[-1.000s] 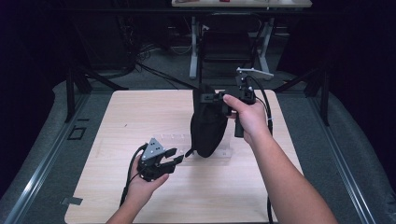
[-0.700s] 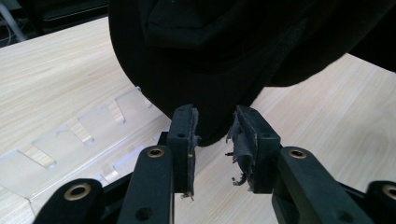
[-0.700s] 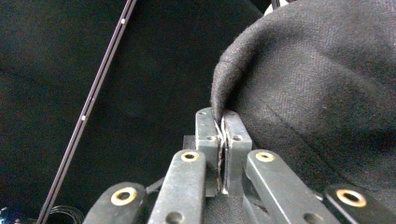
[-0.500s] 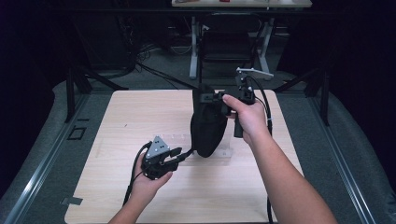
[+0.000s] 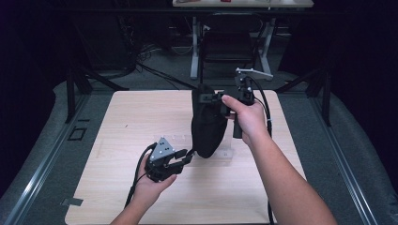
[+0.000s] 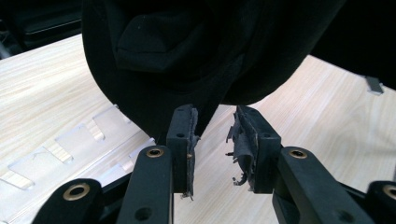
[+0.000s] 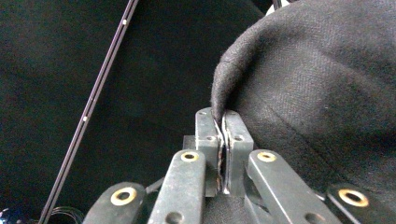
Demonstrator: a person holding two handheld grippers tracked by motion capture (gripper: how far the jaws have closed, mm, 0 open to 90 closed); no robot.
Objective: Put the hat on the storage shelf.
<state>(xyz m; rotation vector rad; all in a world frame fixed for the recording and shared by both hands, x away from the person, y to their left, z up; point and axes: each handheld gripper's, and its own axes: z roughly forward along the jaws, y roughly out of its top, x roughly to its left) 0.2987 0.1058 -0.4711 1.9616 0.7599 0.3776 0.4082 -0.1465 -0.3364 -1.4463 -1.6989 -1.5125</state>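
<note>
A black cloth bag [image 5: 208,126] hangs upright over the wooden table [image 5: 117,126], its lower tip just above the tabletop. At the bag's top, my right gripper [image 5: 207,98] is shut on the rim; in the right gripper view the jaws [image 7: 223,135] pinch a fold of the black cloth [image 7: 317,93]. My left gripper [image 5: 187,157] sits low at the bag's bottom end, open. In the left gripper view its worn pads [image 6: 215,135] stand apart just below the hanging cloth [image 6: 187,46], with nothing between them.
A clear plastic piece [image 5: 226,153] lies flat on the table under the bag, and its slotted shape [image 6: 70,144] appears in the left gripper view. Chair and table legs [image 5: 195,51] stand beyond the far edge. Dark floor surrounds the table.
My left gripper has edged slightly right toward the bag's lower tip. The right gripper and the bag have stayed in place.
</note>
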